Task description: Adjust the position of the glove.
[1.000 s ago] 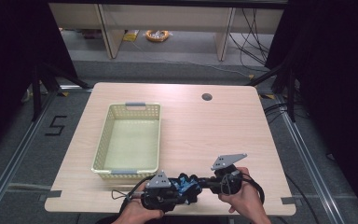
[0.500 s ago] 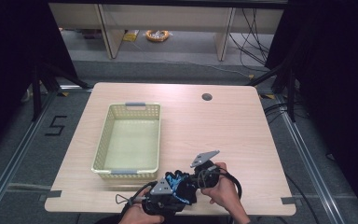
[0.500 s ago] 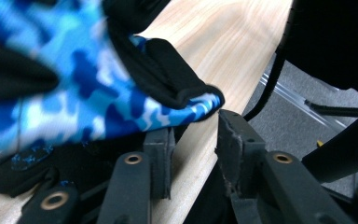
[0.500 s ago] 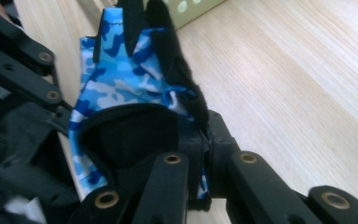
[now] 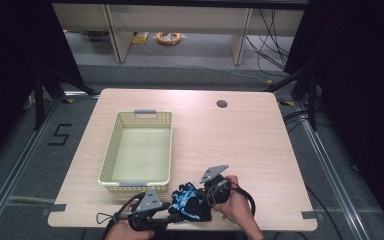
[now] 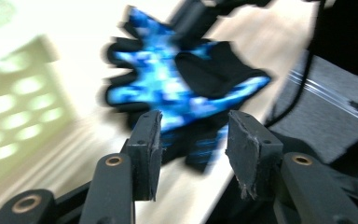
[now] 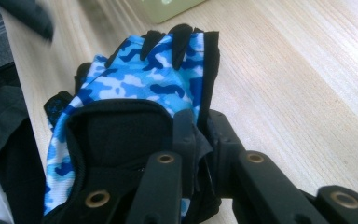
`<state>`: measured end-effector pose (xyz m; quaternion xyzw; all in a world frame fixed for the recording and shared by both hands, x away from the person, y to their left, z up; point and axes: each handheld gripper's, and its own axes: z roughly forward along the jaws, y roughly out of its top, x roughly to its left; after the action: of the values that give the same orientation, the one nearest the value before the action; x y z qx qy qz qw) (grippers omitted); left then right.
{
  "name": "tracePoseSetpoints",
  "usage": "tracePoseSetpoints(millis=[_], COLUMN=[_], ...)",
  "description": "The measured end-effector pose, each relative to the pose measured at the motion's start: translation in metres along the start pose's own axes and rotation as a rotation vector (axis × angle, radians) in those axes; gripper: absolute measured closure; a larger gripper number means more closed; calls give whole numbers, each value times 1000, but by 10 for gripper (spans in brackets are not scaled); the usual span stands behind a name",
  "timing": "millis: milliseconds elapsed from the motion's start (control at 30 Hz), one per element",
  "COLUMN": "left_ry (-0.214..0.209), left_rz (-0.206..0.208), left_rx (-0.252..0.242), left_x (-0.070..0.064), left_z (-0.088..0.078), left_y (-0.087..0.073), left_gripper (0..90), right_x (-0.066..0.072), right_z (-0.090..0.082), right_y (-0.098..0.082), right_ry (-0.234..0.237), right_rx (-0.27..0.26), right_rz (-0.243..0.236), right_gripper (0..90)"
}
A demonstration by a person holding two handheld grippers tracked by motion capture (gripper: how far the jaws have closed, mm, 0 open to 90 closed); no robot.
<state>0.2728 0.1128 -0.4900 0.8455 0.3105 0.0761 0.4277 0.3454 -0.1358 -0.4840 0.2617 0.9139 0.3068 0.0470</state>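
While the glove (image 7: pixel 135 84) is pinched at its cuff by the right gripper (image 7: pixel 200 140) alone, the left gripper (image 6: pixel 193 140), its fingers (image 6: pixel 145 144) just opened half-wide and empty, is kept short of it. If the thin hold is lost, the glove may be dropped off the bench (image 5: pixel 260 145) edge, short of the basket (image 5: pixel 141 150).

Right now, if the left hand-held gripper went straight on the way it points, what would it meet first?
Most likely the blue glove, just past the open left hand-held gripper. The picture is blurred, so depth is unclear.

Table evenly lit under dark surroundings; the left gripper view is motion-blurred and overexposed.
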Motion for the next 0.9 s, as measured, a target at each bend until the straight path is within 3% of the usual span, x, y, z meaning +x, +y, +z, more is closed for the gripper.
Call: tracePoseSetpoints(millis=[133, 200, 267, 300, 333, 367, 400, 433, 467, 500, 533, 633, 767, 800, 833, 900], left_ry=[26, 27, 18, 17, 17, 21, 10, 8, 14, 1, 3, -2, -24, -19, -27, -26], left_rz=[-24, 4, 8, 22, 31, 18, 23, 39, 41, 49, 40, 40, 28, 73, 33, 78], left_rx=[16, 40, 29, 37, 37, 44, 43, 42, 48, 57, 49, 63, 60, 74, 59, 86], left_x=[12, 16, 16, 16, 17, 16, 16, 17, 17, 18, 17, 17, 16, 18, 15, 17], left_z=[3, 4, 6, 6, 6, 8, 7, 8, 9, 9, 11, 14, 16, 16, 19, 18], left_y=[-7, -7, -7, -7, -7, -7, -6, -5, -5, -5, -5, -4, -2, 0, -1, 0], left_gripper=[532, 533, 533, 533, 533, 535, 535, 536, 536, 537, 538, 543, 535, 534, 534, 531], right_x=[0, -1, -1, 1, 2, 3, 7, 9, 12, 16, 19, 32, 46, 48, 51, 56], right_z=[1, -1, -4, -5, -10, -14, -21, -27, -30, -33, -39, -48, -54, -55, -54, -50], right_y=[0, 0, 0, 0, 0, -1, -3, -4, -7, -10, -13, -27, -44, -46, -49, -51], right_ry=[-20, -23, -34, -38, -51, -37, -52, -44, -49, -53, -38, -35, -17, -8, -5, 16], right_rx=[-25, -26, -47, -61, -62, -93, -104, -104, -106, -127, -111, -119, -108, -97, -102, -85], right_rz=[4, 3, 15, 47, 60, 37, 69, 51, 76, 70, 62, 123, 137, 130, 123, 136], right_gripper=[778, 757, 720, 712, 709, 701, 690, 681, 674, 671, 666, 652, 632, 632, 631, 623])
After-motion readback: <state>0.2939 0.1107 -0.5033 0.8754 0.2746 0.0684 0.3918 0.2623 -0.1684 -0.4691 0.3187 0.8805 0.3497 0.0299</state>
